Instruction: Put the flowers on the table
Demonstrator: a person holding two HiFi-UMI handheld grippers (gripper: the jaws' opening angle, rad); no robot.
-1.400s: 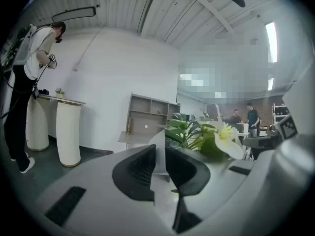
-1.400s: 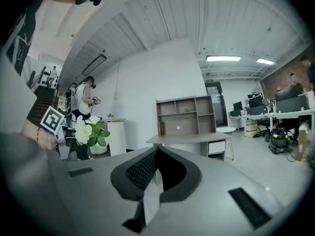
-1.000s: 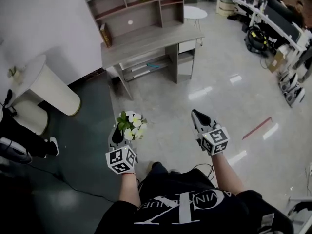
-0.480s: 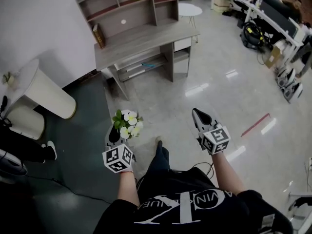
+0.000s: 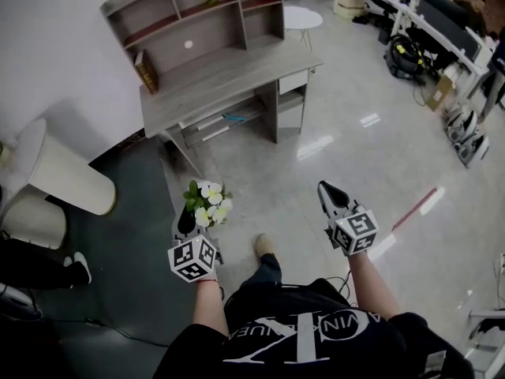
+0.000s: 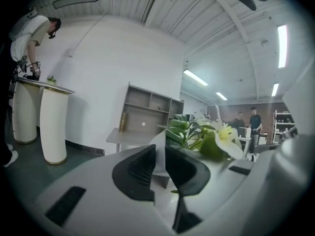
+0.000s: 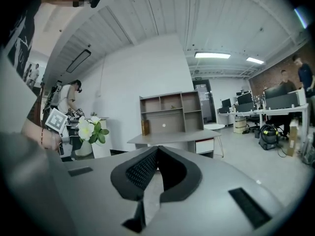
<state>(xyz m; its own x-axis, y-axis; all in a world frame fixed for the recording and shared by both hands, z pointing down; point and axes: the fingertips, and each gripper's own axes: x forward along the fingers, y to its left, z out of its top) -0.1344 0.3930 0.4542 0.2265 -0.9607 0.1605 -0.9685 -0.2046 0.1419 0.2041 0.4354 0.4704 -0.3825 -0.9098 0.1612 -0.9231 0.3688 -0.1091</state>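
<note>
A small bunch of white flowers [image 5: 208, 204] with green leaves is carried above the floor, its white wrapped base pinched in my left gripper [image 5: 190, 218]. In the left gripper view the white base sits between the jaws of the left gripper [image 6: 160, 160] and the flowers [image 6: 209, 135] lean to the right. My right gripper [image 5: 328, 191] is held level beside it, shut and empty; its jaws meet in the right gripper view [image 7: 157, 152], where the flowers [image 7: 91, 130] show at left. The grey desk [image 5: 229, 77] with a shelf unit stands ahead.
A white round pedestal table [image 5: 59, 164] stands at left near a person's legs [image 5: 31, 263]. A small white round table [image 5: 302, 18] is behind the desk. Workbenches and gear [image 5: 426, 30] line the right. A red strip [image 5: 418, 208] lies on the glossy floor.
The person has stepped forward, one foot now showing ahead between the grippers. The desk has slid left in view. Both grippers keep their pose, flowers still held.
</note>
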